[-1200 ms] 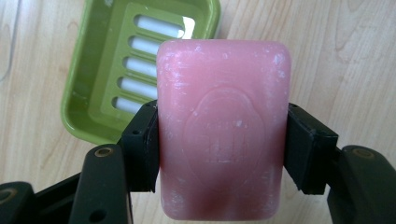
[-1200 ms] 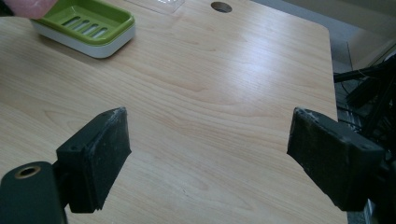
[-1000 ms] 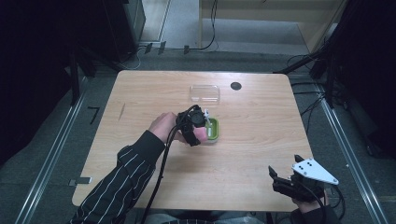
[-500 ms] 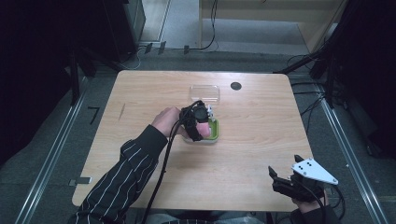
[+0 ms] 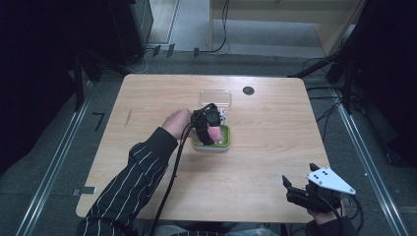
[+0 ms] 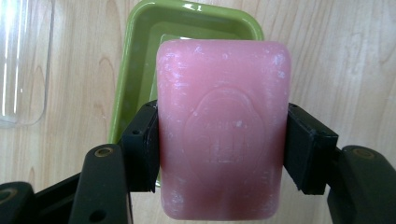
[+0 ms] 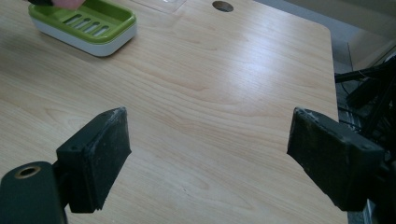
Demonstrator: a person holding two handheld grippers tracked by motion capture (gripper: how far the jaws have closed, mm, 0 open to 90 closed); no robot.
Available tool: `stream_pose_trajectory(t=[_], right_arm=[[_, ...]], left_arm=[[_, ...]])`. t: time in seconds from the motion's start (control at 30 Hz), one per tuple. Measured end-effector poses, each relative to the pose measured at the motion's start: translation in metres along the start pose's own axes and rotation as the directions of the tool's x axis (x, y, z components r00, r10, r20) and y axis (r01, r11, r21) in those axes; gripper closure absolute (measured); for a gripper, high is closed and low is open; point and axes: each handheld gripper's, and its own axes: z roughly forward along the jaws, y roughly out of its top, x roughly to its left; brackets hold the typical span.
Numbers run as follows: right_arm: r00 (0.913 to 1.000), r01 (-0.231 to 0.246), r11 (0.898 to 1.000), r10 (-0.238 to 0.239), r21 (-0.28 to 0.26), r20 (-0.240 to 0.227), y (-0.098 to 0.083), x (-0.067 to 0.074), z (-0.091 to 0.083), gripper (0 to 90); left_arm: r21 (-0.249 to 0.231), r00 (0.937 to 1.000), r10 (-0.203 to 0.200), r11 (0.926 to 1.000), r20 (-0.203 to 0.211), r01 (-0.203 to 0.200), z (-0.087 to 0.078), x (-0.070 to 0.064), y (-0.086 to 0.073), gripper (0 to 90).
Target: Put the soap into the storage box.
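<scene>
A pink soap bar (image 6: pixel 222 128) is clamped between the two black jaws of my left gripper (image 6: pixel 219 149). It hangs just above a green soap dish (image 6: pixel 140 56) with a white base (image 7: pixel 84 28). In the high view the left gripper (image 5: pixel 209 125) sits over the dish (image 5: pixel 223 140) at the table's middle, the soap (image 5: pixel 215 133) showing under it. My right gripper (image 5: pixel 295 189) rests at the table's near right edge, open, with bare wood between its pads (image 7: pixel 95 156).
A clear plastic lid (image 5: pixel 215 97) lies just beyond the dish, also seen in the left gripper view (image 6: pixel 23 60). A dark round hole (image 5: pixel 248 90) marks the table's far side. Cables run across the floor behind the table (image 5: pixel 147 108).
My left gripper has carried the soap bar rightward, from beside the dish to over it. The right gripper has stayed still.
</scene>
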Motion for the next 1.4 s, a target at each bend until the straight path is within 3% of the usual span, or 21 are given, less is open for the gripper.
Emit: stream_pose_trajectory(t=[0.93,1.4], right_arm=[[1.0000,0.002,1.000,-0.002,0.000,0.002,-0.001,0.001,-0.002,13.4],[1.0000,0.003,1.000,-0.003,0.002,0.000,-0.001,0.001,-0.002,13.5]], left_arm=[[0.022,0.9986,0.046,0.9987,0.027,-0.046,0.021,0.018,-0.001,38.9],[0.029,0.9982,0.045,0.9985,0.040,-0.047,0.031,0.022,0.000,38.8]])
